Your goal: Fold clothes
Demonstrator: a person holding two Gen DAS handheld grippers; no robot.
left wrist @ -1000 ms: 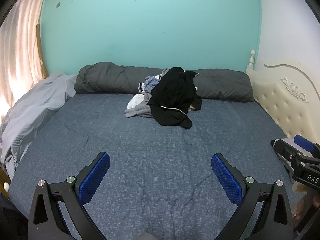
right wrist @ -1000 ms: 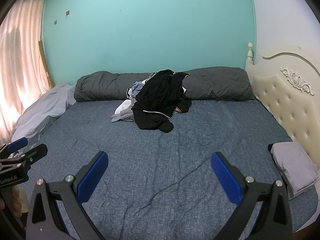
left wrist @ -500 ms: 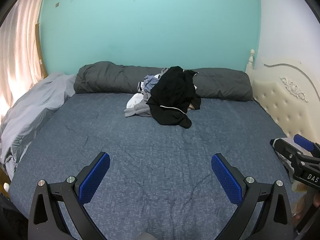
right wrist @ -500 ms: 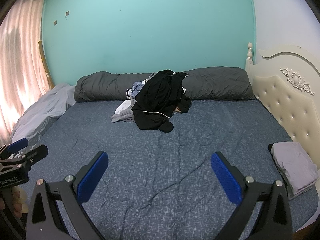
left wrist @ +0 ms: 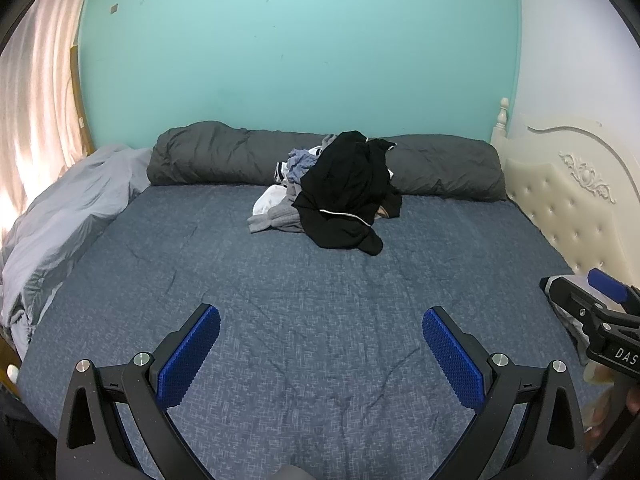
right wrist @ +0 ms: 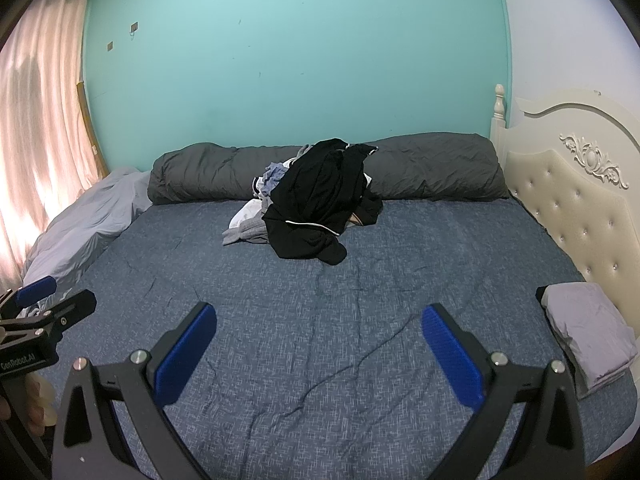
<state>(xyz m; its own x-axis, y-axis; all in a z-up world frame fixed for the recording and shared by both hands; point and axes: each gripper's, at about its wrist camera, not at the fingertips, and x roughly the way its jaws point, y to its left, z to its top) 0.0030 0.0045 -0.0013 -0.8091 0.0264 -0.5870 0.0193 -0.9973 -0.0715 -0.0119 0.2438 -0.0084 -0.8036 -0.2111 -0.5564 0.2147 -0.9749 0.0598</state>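
the clothes pile [left wrist: 332,196] sits at the far side of the bed [left wrist: 304,320], heaped against the long dark bolster [left wrist: 224,160], a black garment [right wrist: 316,204] draped over the top with grey and white pieces poking out on its left. now the key line: the heap lies straight ahead of both tongs and well apart from them, bare blue sheet between. left tongs [left wrist: 320,360] spread wide, nothing in them; right tongs [right wrist: 318,360] the same, jaws apart and empty. the pile shows a touch right of centre for the left view, about centred for the right, so neither looks clearly nearer. one folded grey piece [right wrist: 588,336] lies by the headboard [right wrist: 580,200], near the right side.
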